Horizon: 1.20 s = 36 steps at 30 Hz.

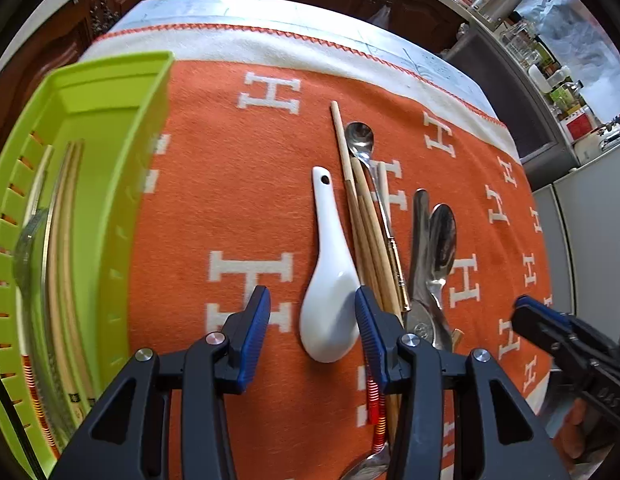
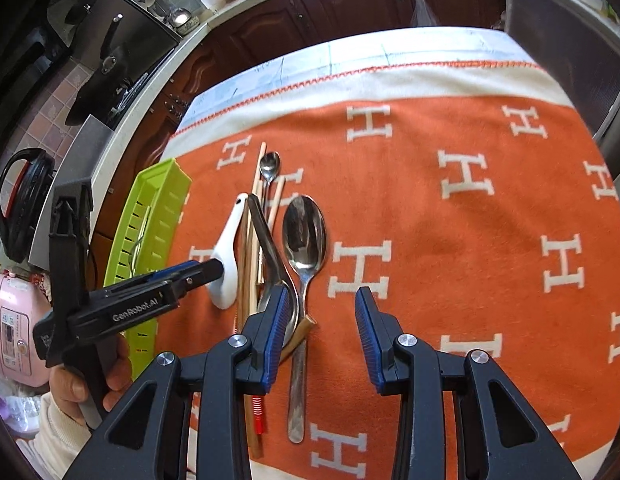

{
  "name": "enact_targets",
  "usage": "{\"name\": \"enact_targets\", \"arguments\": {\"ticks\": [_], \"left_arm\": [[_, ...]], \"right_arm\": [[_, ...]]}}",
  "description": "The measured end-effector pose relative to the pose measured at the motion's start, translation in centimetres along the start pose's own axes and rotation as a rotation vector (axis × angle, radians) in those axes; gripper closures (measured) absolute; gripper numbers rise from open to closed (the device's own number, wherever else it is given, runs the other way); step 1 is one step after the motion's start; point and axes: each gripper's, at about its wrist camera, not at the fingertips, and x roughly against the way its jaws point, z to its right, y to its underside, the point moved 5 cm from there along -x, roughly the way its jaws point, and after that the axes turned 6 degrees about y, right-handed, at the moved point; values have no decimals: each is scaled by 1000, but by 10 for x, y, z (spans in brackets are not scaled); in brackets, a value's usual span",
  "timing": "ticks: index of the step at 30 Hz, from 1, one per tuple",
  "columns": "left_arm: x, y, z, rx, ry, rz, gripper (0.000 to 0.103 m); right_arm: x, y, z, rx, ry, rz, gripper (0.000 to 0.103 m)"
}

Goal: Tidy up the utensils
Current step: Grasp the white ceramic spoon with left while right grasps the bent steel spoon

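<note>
the left gripper (image 1: 313,322) has its jaws apart and straddling the bowl of the white ceramic spoon (image 1: 330,276), which lies on the orange blanket (image 1: 238,184) covering the desk, handle pointing away. the main risk: the right-hand pad sits just beside, perhaps touching, the wooden chopsticks (image 1: 366,224), so closing could pinch a chopstick along with the spoon, or nudge the pile and roll the sticks. the glazed, rounded bowl may also squirt out of the pads if squeezed at its widest part; a grip nearer the neck looks safer. the right gripper (image 2: 322,336) also has its jaws apart and holds nothing; the large steel spoon (image 2: 304,248) lies between them, closer to the left pad, with a dark metal ladle-like piece (image 2: 270,240) under that pad, though the overlap there is hard to read. the green tray (image 1: 110,92) sits to the left, already holding chopsticks, well apart from the pile.
</note>
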Motion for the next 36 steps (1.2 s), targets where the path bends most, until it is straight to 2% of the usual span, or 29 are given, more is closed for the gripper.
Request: {"name": "enact_targets", "arguments": {"ticks": [6, 7, 8, 19, 20, 22, 29, 33, 36], "left_arm": [[-6, -1, 13, -86, -53, 10, 60], [-7, -1, 15, -96, -60, 13, 62], [-8, -1, 19, -109, -53, 11, 71], [0, 2, 28, -102, -81, 44, 75], [2, 3, 29, -111, -83, 49, 77], [7, 3, 33, -124, -93, 67, 89], [1, 5, 33, -114, -48, 41, 90], [-3, 6, 29, -101, -43, 38, 83], [-3, 6, 27, -101, -37, 39, 85]], "right_arm": [[-18, 6, 5, -17, -12, -19, 68], [-20, 7, 5, -18, -12, -22, 68], [-22, 8, 6, -21, -12, -25, 68], [-31, 14, 1, 6, -23, -26, 68], [-30, 14, -2, 14, -26, -23, 68], [-30, 13, -7, 29, -38, -21, 68], [-39, 8, -26, 95, -67, -32, 68], [-51, 8, -34, 133, -61, -53, 78], [-57, 9, -38, 159, -45, -51, 85]]}}
